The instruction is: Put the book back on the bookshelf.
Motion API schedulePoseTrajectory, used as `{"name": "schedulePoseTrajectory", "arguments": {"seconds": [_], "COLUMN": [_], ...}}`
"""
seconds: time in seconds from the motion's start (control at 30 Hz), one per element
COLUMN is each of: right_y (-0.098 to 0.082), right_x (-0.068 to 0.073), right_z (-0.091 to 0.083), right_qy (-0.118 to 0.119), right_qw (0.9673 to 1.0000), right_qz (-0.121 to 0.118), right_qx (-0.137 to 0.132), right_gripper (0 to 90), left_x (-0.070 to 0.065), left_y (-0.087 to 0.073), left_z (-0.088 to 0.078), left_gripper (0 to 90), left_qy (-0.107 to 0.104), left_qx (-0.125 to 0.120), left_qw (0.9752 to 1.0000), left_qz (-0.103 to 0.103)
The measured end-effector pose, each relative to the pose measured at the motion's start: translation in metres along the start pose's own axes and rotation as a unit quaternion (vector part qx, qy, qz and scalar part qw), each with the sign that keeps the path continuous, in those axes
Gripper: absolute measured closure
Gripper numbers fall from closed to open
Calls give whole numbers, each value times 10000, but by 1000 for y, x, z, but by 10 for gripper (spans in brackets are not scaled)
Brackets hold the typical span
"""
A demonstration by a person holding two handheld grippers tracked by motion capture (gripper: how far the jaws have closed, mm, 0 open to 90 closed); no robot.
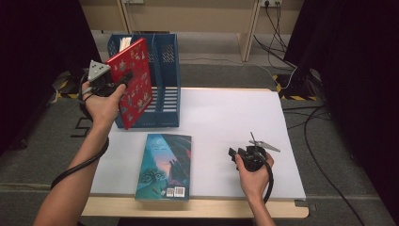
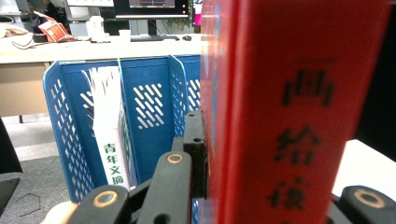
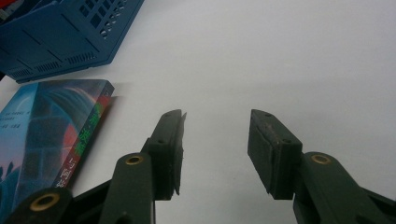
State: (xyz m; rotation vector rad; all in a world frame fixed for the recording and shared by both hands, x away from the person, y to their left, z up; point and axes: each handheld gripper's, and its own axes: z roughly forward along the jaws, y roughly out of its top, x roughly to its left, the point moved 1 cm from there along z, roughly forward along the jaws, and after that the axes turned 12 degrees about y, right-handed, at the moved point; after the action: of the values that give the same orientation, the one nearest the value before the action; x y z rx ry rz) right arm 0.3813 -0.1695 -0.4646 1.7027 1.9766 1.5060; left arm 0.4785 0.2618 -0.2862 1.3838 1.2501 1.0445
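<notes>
White worktop (image 1: 226, 122) with dark curtains either side. Left gripper (image 1: 123, 81) has its jaws clamped on one red book (image 1: 133, 82), held upright in front of the blue file rack (image 1: 162, 92); the book hides most of the rack's left slots. Rack holds one white magazine (image 2: 108, 135), partly cut off. Right gripper (image 3: 215, 149) rests right of the rack, jaws partly open, nothing between them. One teal book (image 1: 164, 165) lies flat before the rack.
</notes>
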Motion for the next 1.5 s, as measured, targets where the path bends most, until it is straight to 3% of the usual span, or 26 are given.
{"name": "schedulePoseTrajectory", "arguments": {"seconds": [0.63, 0.77, 1.5], "right_y": [-1, 0, 1], "right_x": [2, 2, 2], "right_z": [1, 1, -2], "right_qy": [-51, -53, -58], "right_qw": [10000, 9998, 9999], "right_qz": [-53, -187, -75], "right_qx": [-5, -10, -77], "right_gripper": [558, 558, 558], "left_x": [-2, -2, -4], "left_y": [2, 2, 2], "left_z": [26, 31, 57], "left_gripper": [789, 788, 788], "left_qy": [139, 191, 285], "left_qx": [-20, 15, 17], "left_qw": [9999, 9998, 9996], "left_qz": [-8, 1, 25]}}
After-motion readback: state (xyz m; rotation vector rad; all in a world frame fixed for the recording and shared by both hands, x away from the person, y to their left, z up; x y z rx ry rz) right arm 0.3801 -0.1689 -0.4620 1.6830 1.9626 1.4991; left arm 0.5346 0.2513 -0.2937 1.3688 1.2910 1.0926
